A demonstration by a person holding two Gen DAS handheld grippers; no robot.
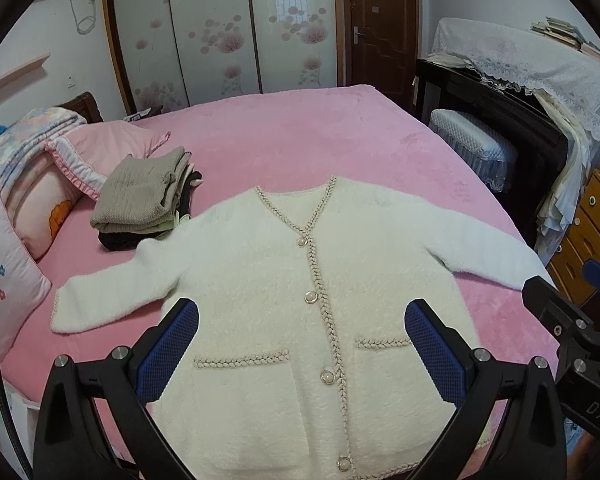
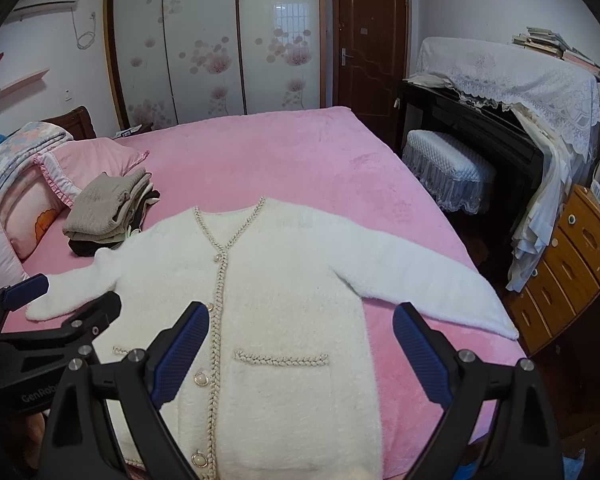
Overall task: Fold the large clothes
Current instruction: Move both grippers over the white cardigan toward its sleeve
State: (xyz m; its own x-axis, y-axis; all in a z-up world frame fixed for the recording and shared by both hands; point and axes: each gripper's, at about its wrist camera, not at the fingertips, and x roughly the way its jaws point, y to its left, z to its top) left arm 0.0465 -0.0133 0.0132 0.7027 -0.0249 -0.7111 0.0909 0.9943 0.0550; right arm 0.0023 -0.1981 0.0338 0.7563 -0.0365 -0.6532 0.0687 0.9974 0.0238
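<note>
a white fuzzy cardigan (image 1: 300,304) lies flat and buttoned on the pink bed (image 1: 300,140), both sleeves spread out to the sides. the left gripper (image 1: 302,344) hovers above its lower front, fingers (image 1: 168,352) spread wide and holding nothing. the right gripper (image 2: 300,344) hangs over the pocket side, fingers equally wide and empty. a stack of folded clothes (image 1: 140,200) sits near the pillows (image 1: 60,176).

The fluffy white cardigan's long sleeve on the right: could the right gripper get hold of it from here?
Probably yes. The right gripper is open above the fluffy white cardigan, and its sleeve lies flat on the pink bedspread with nothing on it.
</note>
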